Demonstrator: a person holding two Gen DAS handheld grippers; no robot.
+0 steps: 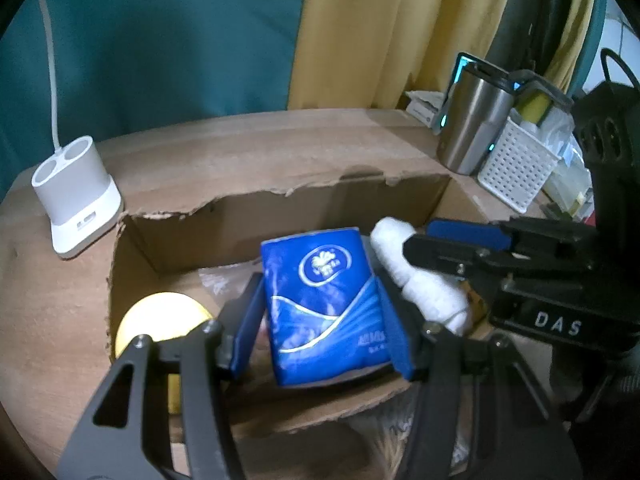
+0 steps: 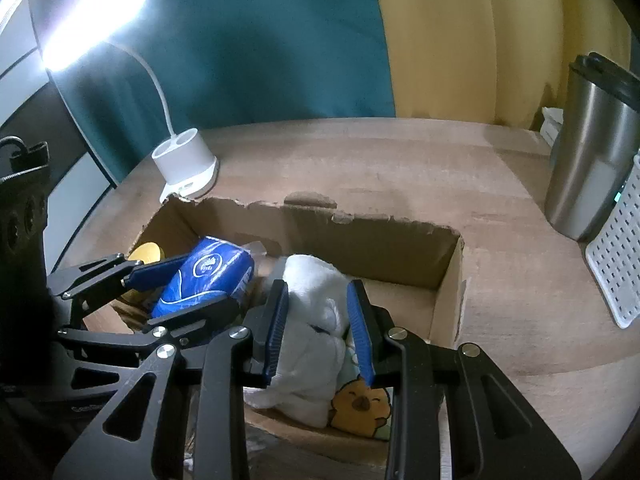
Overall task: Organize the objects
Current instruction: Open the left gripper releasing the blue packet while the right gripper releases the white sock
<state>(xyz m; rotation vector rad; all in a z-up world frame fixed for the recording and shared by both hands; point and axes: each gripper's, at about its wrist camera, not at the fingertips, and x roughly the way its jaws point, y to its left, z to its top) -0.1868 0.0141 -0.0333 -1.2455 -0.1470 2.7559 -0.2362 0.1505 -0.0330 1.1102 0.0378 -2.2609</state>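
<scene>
A torn cardboard box [image 1: 280, 208] sits on the wooden table. My left gripper [image 1: 320, 312] is shut on a blue tissue pack [image 1: 324, 300] and holds it inside the box; the pack also shows in the right wrist view [image 2: 208, 276]. My right gripper [image 2: 320, 320] is shut on a white rolled cloth [image 2: 316, 320] inside the box; the cloth also shows in the left wrist view [image 1: 416, 272]. A yellow round object [image 1: 160, 320] lies in the box's left corner. A card with a cartoon animal [image 2: 360, 404] lies under the cloth.
A white lamp base [image 1: 76, 184] with a gooseneck stands at the table's back left. A steel tumbler [image 1: 472, 120] and a white perforated basket [image 1: 516, 164] stand at the right. Teal and yellow curtains hang behind the table.
</scene>
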